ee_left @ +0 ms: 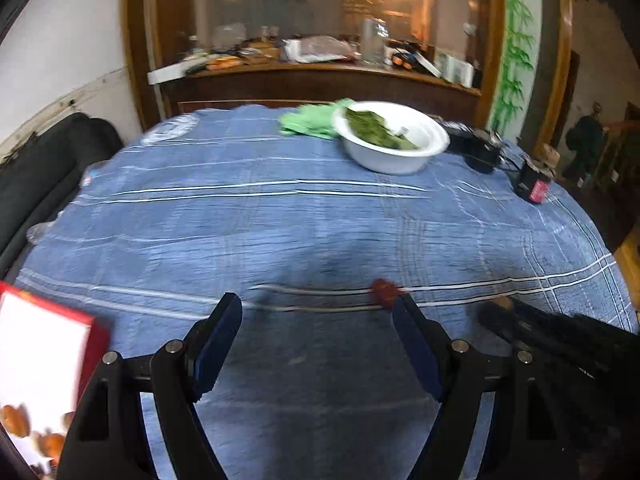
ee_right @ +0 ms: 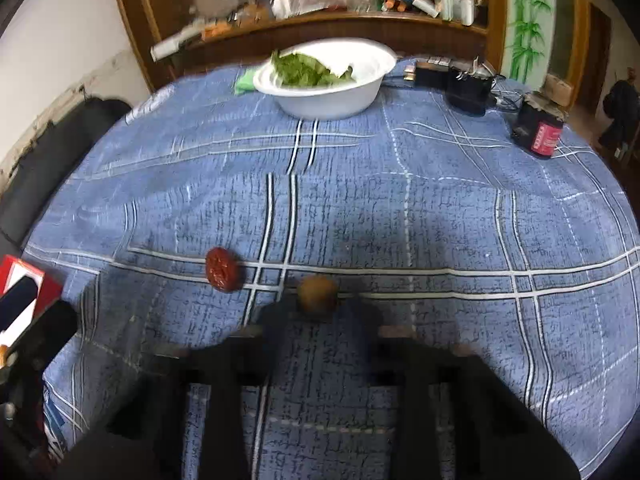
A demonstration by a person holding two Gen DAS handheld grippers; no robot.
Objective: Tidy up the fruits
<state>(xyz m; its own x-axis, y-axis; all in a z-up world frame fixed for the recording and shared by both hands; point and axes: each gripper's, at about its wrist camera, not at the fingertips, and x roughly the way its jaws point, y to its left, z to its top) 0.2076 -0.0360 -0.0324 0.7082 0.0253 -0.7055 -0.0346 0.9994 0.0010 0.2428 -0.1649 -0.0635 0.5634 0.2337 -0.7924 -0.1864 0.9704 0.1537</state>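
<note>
A wrinkled red date point(ee_right: 221, 269) lies on the blue checked tablecloth; in the left wrist view the date point(ee_left: 385, 291) sits just beyond my right fingertip. My left gripper point(ee_left: 318, 306) is open and empty above the cloth. A small brown round fruit point(ee_right: 317, 293) lies between the blurred tips of my right gripper point(ee_right: 318, 308), which stands open around it; contact cannot be told. A red-edged white box point(ee_left: 44, 364) with orange-brown fruits point(ee_left: 16, 420) sits at the near left; the box also shows in the right wrist view point(ee_right: 24, 292).
A white bowl of green leaves point(ee_right: 332, 80) stands at the far side, a green cloth point(ee_left: 310, 120) beside it. A black device with cables point(ee_right: 466, 88) and a dark jar point(ee_right: 538, 128) are far right. A dark sofa point(ee_left: 48, 168) is left. A cluttered wooden shelf is behind.
</note>
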